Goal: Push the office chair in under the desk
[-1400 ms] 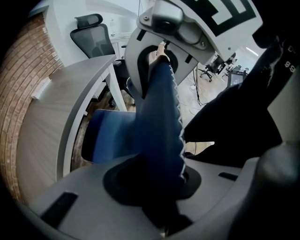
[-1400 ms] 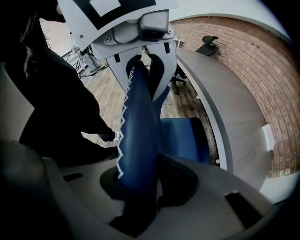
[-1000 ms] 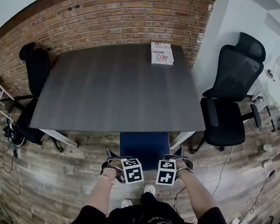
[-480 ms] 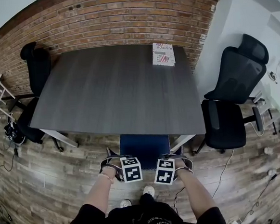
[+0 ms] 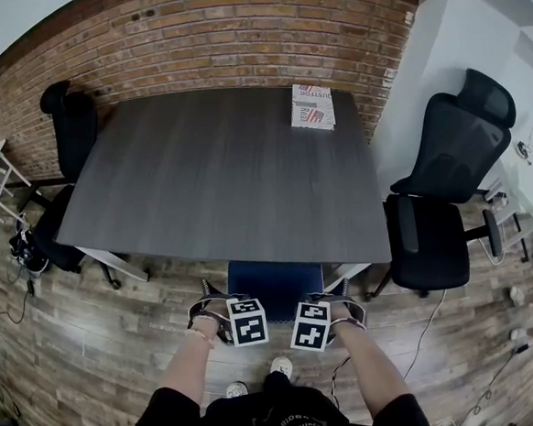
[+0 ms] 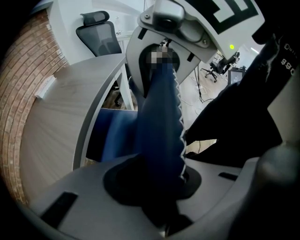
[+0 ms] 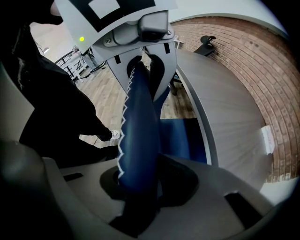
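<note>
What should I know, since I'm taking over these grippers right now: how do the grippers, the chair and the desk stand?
Left gripper: shut on the top edge of the blue chair back.
Right gripper: shut on the same edge, beside the left one.
Chair: in front of the person, at the middle of the near edge of the desk. It reaches under the desk top, and the top of its back stands apart from the desk edge.
Done: chair gripped and mostly tucked in.
Left: probably a short push forward until the back nears the desk edge, then open both grippers.
</note>
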Demonstrator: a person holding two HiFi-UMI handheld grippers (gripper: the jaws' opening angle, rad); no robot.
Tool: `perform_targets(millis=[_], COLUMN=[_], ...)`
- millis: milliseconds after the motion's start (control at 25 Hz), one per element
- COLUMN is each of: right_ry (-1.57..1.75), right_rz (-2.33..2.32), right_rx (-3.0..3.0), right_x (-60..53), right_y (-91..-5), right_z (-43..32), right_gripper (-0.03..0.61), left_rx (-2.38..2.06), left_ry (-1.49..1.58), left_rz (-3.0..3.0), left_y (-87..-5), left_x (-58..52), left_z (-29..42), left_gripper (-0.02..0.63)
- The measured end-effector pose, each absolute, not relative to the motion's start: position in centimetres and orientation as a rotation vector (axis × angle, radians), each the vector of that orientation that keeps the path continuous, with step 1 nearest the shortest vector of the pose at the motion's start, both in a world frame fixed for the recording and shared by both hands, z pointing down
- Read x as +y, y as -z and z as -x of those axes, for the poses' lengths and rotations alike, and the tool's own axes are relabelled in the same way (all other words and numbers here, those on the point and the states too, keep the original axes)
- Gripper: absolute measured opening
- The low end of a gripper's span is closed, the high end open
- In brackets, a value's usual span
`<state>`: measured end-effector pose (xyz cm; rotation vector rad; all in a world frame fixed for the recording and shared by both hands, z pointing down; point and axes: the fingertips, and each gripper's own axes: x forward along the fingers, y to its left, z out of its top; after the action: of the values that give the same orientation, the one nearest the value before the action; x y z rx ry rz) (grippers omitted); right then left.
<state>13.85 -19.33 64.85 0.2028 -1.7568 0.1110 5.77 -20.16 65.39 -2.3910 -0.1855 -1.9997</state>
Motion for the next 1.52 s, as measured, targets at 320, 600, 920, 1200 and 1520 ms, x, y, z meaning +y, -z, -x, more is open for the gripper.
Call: perform_targets(millis=[320,600,920,1200,1520], right_ry=[-0.104,-0.083,-0.088,-0.096,-0.097], right_rz=[-0.199,-0.187,-0.195,-0.204,-0.214], right_rx=[-1.761,-1.760,-1.761,-1.758,-1.759], right_x=[-20.4,-21.3,-22.5,-23.3,-24.2], right_y=[-64.8,-64.9,-64.5,-64.5,-64.7], right_z=[-14.2,-13.9,-14.4,-14.6,-14.4], right_gripper=[0.091,0.091,0.091,0.091,0.092], left_rx=[-0.144,-0.098,-0.107,-0.105,-0.112], left_ry=[2.019,2.028,2.021,2.004,2.002], left_rz=[2.396,2.401,2.395,2.385,2.383], left_y=[-65.4,-65.4,-65.0,-65.0,-65.1], left_x=[-21.4,-22.4,-23.5,-24.4,-25.3], left_z=[-6.0,-5.8,-6.2,-6.5,-6.3], left_gripper=[0.098,0.098,0.098,0.098,0.098])
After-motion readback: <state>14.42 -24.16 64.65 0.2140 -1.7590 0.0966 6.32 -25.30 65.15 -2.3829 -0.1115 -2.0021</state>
